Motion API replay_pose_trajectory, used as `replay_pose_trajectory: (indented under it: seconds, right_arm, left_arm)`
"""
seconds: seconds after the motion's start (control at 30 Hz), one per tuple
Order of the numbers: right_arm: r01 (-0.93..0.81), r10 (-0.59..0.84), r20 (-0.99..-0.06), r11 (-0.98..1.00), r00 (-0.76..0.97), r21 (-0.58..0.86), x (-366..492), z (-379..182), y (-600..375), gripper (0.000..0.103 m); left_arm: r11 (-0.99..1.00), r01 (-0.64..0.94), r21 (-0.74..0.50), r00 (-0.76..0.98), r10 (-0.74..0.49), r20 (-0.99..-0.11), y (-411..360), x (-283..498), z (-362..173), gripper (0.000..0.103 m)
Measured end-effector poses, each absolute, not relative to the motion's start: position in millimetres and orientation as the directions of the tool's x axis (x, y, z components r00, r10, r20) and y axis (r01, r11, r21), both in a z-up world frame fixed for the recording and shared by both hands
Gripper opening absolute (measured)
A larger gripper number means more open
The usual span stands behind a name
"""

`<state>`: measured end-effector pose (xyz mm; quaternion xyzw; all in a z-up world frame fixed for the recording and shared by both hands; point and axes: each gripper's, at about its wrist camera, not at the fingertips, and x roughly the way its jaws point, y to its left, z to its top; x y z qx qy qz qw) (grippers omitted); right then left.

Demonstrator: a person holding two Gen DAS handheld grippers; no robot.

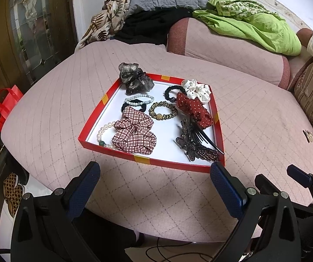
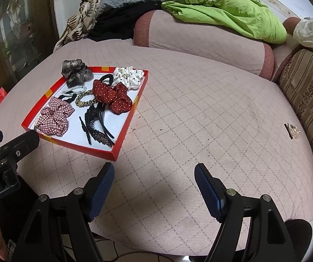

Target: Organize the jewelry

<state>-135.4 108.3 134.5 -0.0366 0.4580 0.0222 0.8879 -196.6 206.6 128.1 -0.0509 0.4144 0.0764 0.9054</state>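
Red tray (image 1: 86, 139): four scrunchies, two bead bracelets; both grippers spread, empty.

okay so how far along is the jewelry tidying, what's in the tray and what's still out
Mostly done: the red tray already holds the plaid scrunchie, red polka-dot scrunchie, pearl bracelet, gold hair tie and more. Nothing is in hand: left gripper and right gripper are both open and empty. Left: one small hair clip lying on the quilted cover near the striped cushion.
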Motion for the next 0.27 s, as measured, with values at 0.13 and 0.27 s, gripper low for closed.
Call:
replay_pose_trajectory:
  seconds: [0.13, 0.27]
  right_arm:
    - [-0.074, 0.007, -0.816, 0.996, 0.578, -0.044, -135.6, 133.8, 108.8, 0.080]
    - [-0.079, 0.012, -0.820, 0.996, 0.572, -0.040, -134.8, 131.2, 110.0, 0.080]
  left_arm:
    - [0.981, -0.192, -0.023, 0.646, 0.108, -0.756, 208.1, -196.5, 127.9, 0.100]
    - [0.978, -0.207, -0.019, 0.638, 0.120, -0.761, 210.3, -194.6, 125.8, 0.100]
